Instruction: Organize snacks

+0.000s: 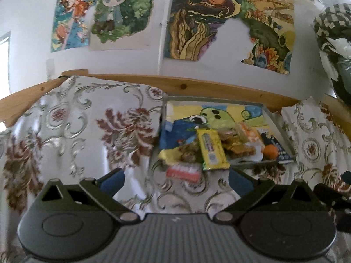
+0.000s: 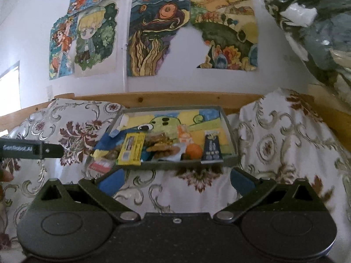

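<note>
Both grippers spread | yellow bar (image 2: pixel 131 149) lengthwise toward wall, seemingly | tray (image 2: pixel 230 129)

both grippers (image 1: pixel 175 180) (image 2: pixel 175 180): black linkages, blue pads (image 2: pixel 110 183), silver rivets.

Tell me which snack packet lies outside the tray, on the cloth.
The red and white packet lies on the flowered cloth, just off the tray at its near left corner. The yellow bar and dark blue packet rest in the tray.

Red packet (image 1: pixel 183 172) lettering blurred
</note>
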A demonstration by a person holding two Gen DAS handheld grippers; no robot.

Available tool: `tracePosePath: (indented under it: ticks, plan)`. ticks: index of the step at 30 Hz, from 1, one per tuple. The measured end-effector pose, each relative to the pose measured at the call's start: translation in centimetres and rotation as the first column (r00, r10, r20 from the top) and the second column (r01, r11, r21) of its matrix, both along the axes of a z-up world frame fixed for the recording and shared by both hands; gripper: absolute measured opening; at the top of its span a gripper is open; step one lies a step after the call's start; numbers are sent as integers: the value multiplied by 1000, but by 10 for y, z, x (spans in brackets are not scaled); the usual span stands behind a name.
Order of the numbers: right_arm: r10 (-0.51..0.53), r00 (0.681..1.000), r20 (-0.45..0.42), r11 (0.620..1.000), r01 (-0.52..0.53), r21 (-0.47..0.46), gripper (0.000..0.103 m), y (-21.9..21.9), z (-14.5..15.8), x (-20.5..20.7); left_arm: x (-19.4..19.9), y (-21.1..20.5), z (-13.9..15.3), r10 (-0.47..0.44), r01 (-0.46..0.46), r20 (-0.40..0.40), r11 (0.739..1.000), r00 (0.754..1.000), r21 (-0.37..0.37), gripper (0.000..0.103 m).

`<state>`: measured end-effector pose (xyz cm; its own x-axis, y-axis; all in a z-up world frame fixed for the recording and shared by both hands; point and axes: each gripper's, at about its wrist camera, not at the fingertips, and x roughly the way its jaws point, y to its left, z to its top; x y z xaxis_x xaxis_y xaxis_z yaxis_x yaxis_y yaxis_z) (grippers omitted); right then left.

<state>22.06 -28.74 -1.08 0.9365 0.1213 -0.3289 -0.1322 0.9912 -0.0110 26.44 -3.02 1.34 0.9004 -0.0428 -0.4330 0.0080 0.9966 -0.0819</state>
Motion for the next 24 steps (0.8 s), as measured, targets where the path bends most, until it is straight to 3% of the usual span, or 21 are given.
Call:
tracePosePath:
  ticks: [4, 10, 24]
  plan:
    - [-16, 1000, -20, 1000, 16, 8, 102, -3, -3, -16, -17, 1, -8, 0, 0, 7, 999, 1000, 49, 103]
    - [-19, 1000, -24, 1000, 19, 3, 102, -1, -2, -32, -33, 7, -16, 12, -11, -8, 1000, 1000, 19, 103]
    - [-27, 999, -22, 1000, 27, 2, 102, 1, -11, -44, -46, 8, -26, 5, -5, -22, 1000, 1000, 27, 103]
